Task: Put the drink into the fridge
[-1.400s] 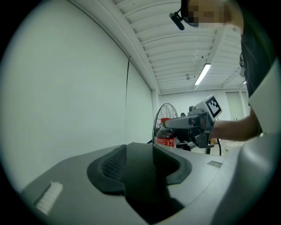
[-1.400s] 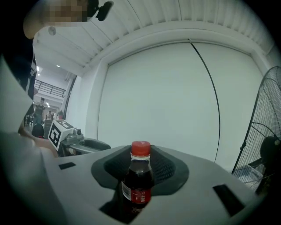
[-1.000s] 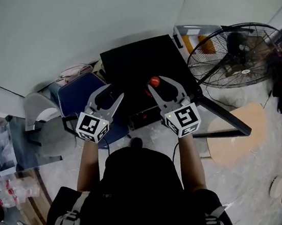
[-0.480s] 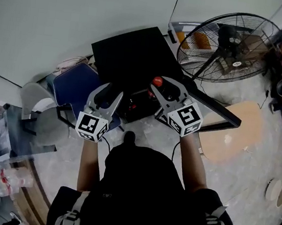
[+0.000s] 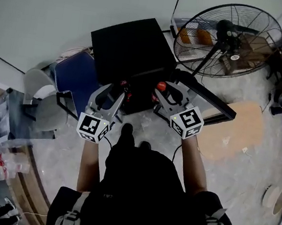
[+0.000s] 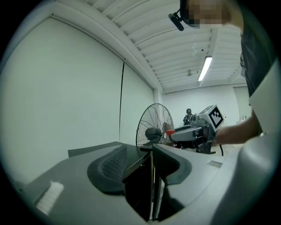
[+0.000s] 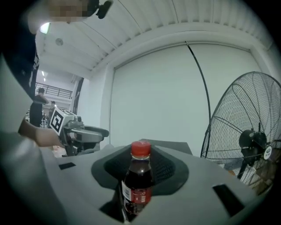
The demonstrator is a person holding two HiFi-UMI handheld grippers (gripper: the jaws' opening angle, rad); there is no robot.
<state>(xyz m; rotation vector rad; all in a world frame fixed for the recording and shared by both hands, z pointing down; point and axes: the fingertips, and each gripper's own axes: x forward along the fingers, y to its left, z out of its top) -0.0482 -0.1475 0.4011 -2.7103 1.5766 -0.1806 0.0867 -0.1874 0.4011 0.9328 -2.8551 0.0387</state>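
Observation:
The fridge [image 5: 131, 51] is a small black box on the floor by the white wall, with its black door [image 5: 205, 94] swung out to the right. My right gripper [image 5: 168, 89] is shut on the drink [image 7: 138, 184], a dark cola bottle with a red cap [image 5: 161, 86], held upright just before the fridge's front. In the right gripper view the fridge top [image 7: 173, 146] shows behind the bottle. My left gripper [image 5: 114, 91] stands open and empty at the fridge's front left corner. In the left gripper view the fridge's dark front [image 6: 138, 184] shows between the jaws of the left gripper [image 6: 151, 162].
A large black floor fan [image 5: 228, 38] stands right of the fridge. A blue chair [image 5: 73, 77] sits left of it, a grey cart [image 5: 21, 119] further left. A round wooden board [image 5: 231, 134] lies on the floor to the right.
Both grippers have moved forward toward the fridge, the right one carrying the bottle. The fridge and fan now lie closer beneath them. Neither jaw opening has changed.

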